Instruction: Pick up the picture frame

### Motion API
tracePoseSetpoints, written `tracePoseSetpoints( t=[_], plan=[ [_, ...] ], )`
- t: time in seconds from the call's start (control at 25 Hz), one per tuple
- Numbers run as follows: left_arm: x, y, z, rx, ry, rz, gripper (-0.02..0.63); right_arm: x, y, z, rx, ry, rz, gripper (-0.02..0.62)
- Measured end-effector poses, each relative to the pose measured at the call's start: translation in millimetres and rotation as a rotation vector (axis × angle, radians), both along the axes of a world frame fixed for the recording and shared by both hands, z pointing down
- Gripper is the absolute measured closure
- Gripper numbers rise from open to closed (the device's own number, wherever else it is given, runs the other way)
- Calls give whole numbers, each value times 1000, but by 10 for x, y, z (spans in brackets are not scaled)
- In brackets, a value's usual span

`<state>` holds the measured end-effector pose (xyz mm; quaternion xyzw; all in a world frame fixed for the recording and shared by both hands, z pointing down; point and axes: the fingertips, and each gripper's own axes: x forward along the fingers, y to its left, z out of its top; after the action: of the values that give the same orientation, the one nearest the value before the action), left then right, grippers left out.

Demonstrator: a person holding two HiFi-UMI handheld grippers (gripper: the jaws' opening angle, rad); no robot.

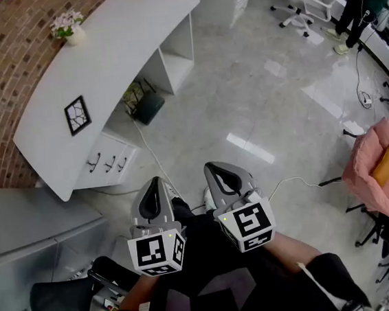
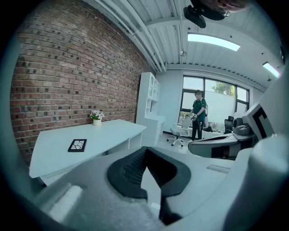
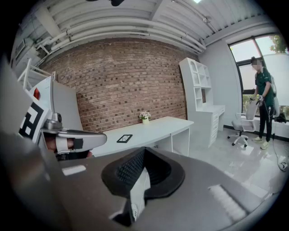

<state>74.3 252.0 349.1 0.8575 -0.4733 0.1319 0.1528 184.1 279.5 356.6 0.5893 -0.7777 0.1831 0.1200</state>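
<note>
On white counter (image 1: 121, 48): black picture frame (image 1: 78, 115), lying flat. Left tool (image 1: 157, 181), right tool (image 1: 218, 168): both closed, empty, well apart from frame.

Curved white desk (image 1: 121, 48), flower pot (image 1: 71, 30) (on its far end), brick wall (image 1: 0, 82), office chair (image 1: 295, 11)
</note>
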Motion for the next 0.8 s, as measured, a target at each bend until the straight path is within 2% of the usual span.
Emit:
tracePoseSetpoints(
  t=[0.48,0.8],
  plan=[
    [-28,-66,17,0,9,9,611,-52,-58,10,-1,7,3,595],
    [-68,-199,31,0,30,18,611,-102,-182,3,1,-25,10,594]
  ],
)
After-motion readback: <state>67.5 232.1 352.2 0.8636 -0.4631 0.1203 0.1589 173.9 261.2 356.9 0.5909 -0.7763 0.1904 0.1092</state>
